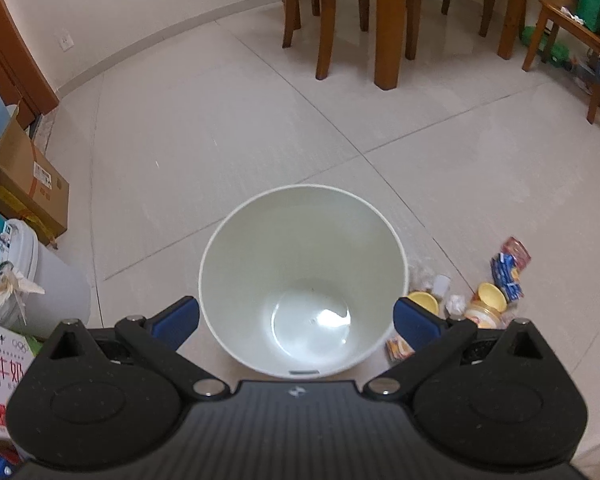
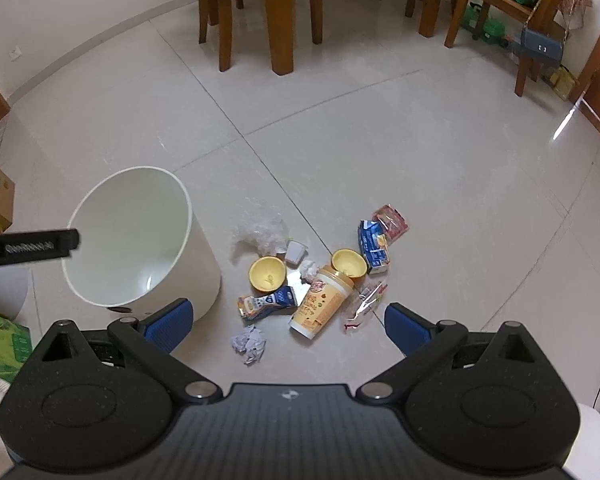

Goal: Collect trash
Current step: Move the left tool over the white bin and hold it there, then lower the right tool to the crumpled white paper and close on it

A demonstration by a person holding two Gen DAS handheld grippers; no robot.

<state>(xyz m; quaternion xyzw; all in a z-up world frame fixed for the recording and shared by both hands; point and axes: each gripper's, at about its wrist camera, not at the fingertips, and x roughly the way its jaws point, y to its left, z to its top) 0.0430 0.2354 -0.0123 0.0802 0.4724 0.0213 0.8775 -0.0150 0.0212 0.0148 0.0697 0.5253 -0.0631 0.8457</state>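
Observation:
A white round bin [image 1: 300, 240] stands on the tiled floor with nothing in it, and my left gripper [image 1: 296, 320] hangs open over its near rim. In the right wrist view the bin [image 2: 156, 216] sits at left, with the left gripper's black body [image 2: 32, 246] reaching over it. Trash lies to its right: a tipped yellow drink cup [image 2: 320, 304], two yellow lids [image 2: 267, 273] [image 2: 349, 262], a crumpled paper ball [image 2: 250, 342], a blue milk carton [image 2: 374, 246], a flattened carton [image 2: 266, 304] and clear plastic [image 2: 260, 232]. My right gripper [image 2: 288, 320] is open above the pile, holding nothing.
A wooden dining table and chairs [image 2: 276, 8] stand across the floor. Cardboard boxes [image 1: 28, 176] and a white bucket [image 1: 48, 280] line the left side. A wooden chair with bags [image 2: 528, 8] is at the far right. Open tiles [image 2: 420, 152] lie between the trash and the furniture.

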